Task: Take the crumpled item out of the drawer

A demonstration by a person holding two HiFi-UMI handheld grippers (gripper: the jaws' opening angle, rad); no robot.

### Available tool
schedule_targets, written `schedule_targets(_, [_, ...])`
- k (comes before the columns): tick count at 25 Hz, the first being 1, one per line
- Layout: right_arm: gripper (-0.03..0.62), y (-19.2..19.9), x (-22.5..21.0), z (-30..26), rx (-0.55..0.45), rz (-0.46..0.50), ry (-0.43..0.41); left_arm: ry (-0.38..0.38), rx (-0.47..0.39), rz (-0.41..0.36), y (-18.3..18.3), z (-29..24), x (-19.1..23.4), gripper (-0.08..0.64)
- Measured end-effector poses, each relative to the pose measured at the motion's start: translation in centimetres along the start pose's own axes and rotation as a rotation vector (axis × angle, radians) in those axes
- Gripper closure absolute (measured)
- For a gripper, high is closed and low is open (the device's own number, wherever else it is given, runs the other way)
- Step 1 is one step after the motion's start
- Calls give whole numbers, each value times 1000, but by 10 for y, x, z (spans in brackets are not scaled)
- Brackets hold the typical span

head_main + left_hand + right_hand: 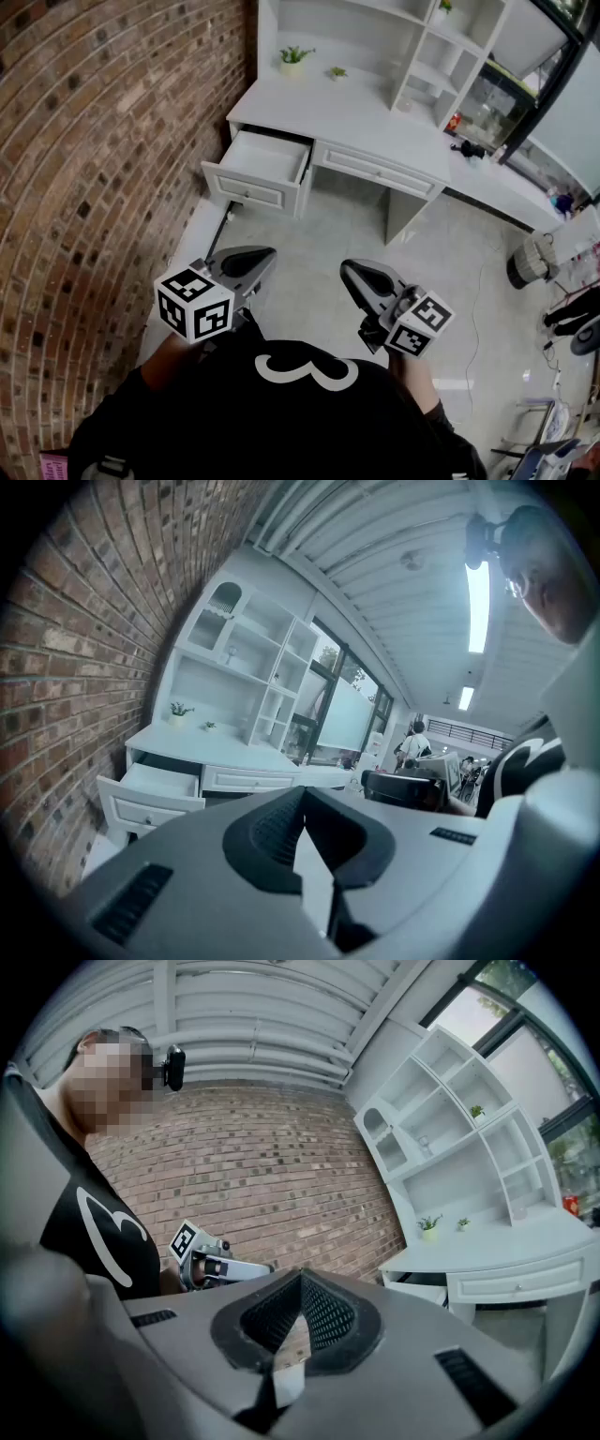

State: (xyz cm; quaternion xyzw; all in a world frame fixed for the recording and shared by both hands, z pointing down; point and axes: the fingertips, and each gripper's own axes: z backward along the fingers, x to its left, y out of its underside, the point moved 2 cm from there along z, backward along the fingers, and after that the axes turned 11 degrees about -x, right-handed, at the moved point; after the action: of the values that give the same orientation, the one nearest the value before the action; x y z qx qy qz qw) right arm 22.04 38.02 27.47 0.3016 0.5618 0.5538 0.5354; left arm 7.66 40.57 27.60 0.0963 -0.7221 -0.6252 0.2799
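Well ahead of both jaws, the open drawer (265, 161) lies nearer the left gripper (249, 264) than the right gripper (362, 277). Both jaws are closed on nothing; the crumpled item is not visible.

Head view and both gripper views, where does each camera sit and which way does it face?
Head view: on the person's head, looking down at the white desk; black shirt, left gripper and right gripper show.
Left gripper view: on the left gripper, facing the desk along its shut jaws.
Right gripper view: on the right gripper, facing the brick wall; shirt and left gripper show.
Shared: all three show the open drawer.
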Motion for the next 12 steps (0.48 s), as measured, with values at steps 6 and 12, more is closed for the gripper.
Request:
schedule_targets(6, [583,-4,-3,3,-7,-1,-1,-4,0,-10,-4,-3,-5,557])
schedule_targets(12, [581,-10,-10,0,-51,-20,15,-9,17,-20,-4,-5,-2,557])
